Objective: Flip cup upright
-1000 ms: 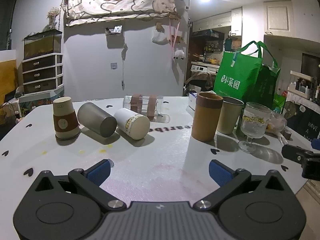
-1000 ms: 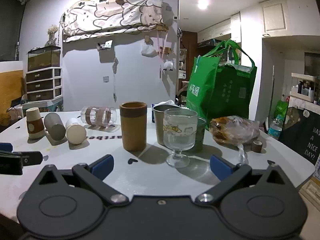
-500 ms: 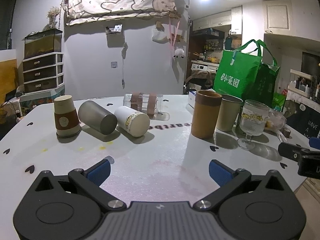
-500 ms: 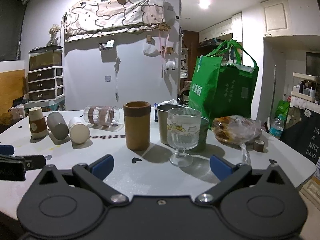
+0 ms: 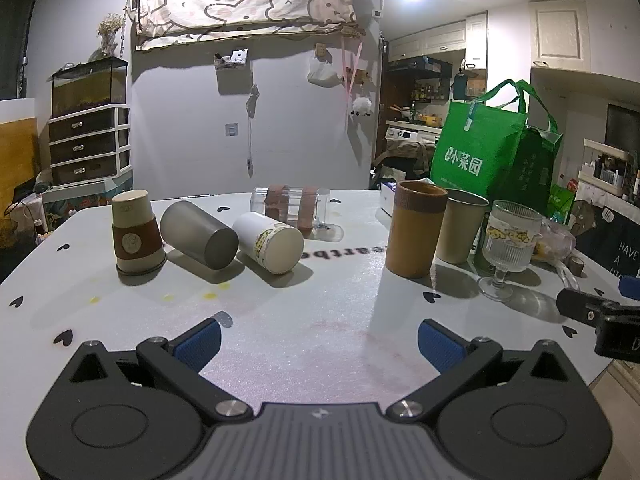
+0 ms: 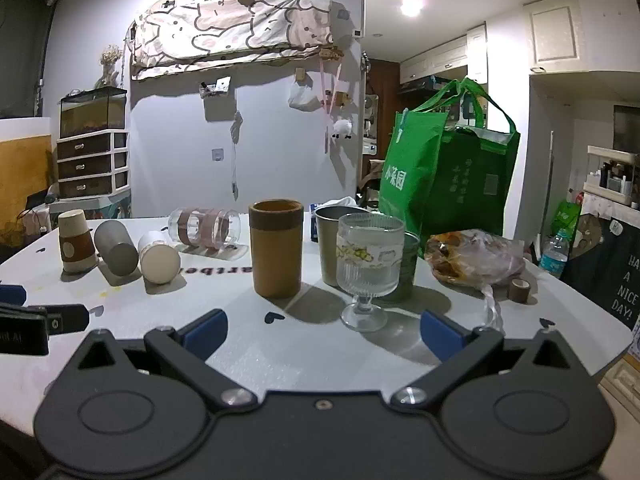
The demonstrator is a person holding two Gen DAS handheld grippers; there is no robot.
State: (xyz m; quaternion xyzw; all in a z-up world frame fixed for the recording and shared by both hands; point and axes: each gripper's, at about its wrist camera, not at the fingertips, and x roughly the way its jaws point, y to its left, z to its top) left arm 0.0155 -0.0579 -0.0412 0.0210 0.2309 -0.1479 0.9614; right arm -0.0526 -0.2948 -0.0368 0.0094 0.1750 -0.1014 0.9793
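Note:
On the white table [image 5: 304,320] a paper cup with a brown sleeve [image 5: 136,236] stands upside down at the left. A grey metal cup [image 5: 198,234], a white cup [image 5: 268,242] and a clear glass with brown bands [image 5: 290,208] lie on their sides. A tan cup [image 5: 418,234], a metal cup [image 5: 460,228] and a stemmed glass [image 5: 506,248] stand upright. My left gripper [image 5: 318,342] is open and empty, well short of the cups. My right gripper [image 6: 322,330] is open and empty, just in front of the stemmed glass [image 6: 368,268] and tan cup [image 6: 276,248].
A green shopping bag [image 6: 448,176] stands behind the upright cups. A plastic bag of food [image 6: 474,258] and a small tape roll [image 6: 519,290] lie at the right. The table's right edge [image 6: 600,344] is close. Drawers [image 5: 90,148] stand by the far wall.
Both grippers have drawn back and risen slightly, so the cups look a little farther away. Nothing on the table has moved.

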